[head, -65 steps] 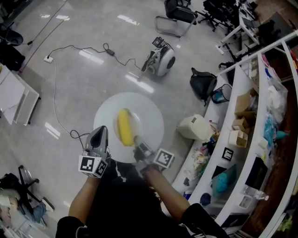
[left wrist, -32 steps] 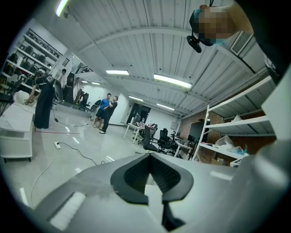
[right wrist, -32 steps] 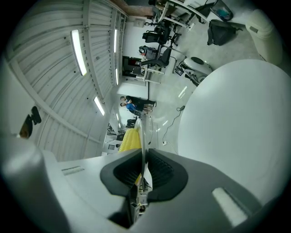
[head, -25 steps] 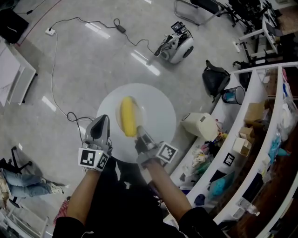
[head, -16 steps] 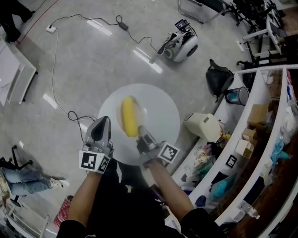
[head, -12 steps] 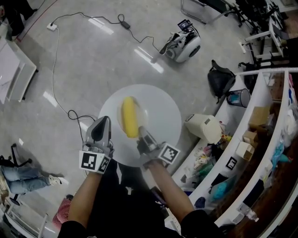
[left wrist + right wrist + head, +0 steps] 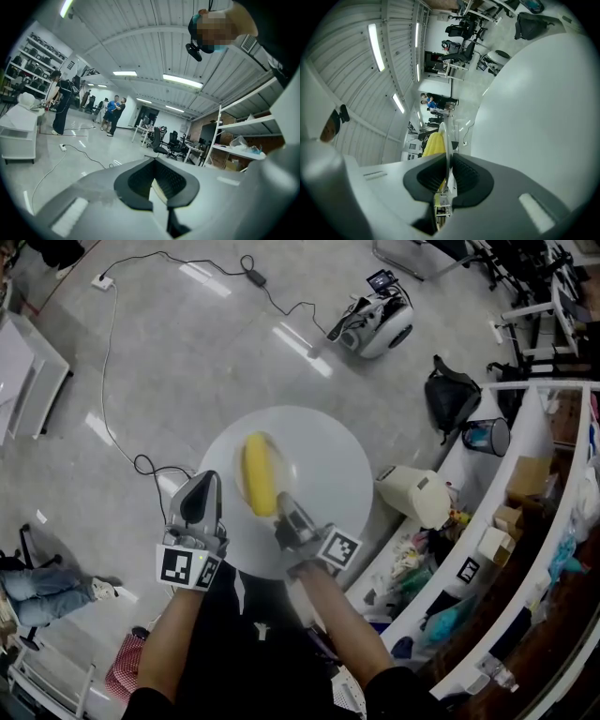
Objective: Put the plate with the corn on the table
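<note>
A yellow corn cob (image 7: 256, 474) lies on a small white plate (image 7: 284, 468). The plate is over a round white table (image 7: 328, 474). My right gripper (image 7: 284, 507) is shut on the plate's near rim. In the right gripper view the plate (image 7: 444, 136) stands edge-on between the jaws of my right gripper (image 7: 446, 176). There the corn (image 7: 433, 144) is on one side and the table (image 7: 534, 117) on the other. Whether the plate touches the table I cannot tell. My left gripper (image 7: 202, 482) hangs over the table's left edge, apart from the plate. Its jaws (image 7: 157, 185) are together, holding nothing I can make out.
On the floor beyond the table lie a cable (image 7: 141, 362) and a small white wheeled device (image 7: 380, 320). To the right stand a black bag (image 7: 450, 395), a bin (image 7: 487, 437), a cream container (image 7: 412, 498) and cluttered white shelves (image 7: 525, 521). People (image 7: 112, 110) stand far off.
The table top has grown larger in the head view and the floor has slid past behind it. Both grippers keep their places by the corn, and the right grip on the plate is unchanged.
</note>
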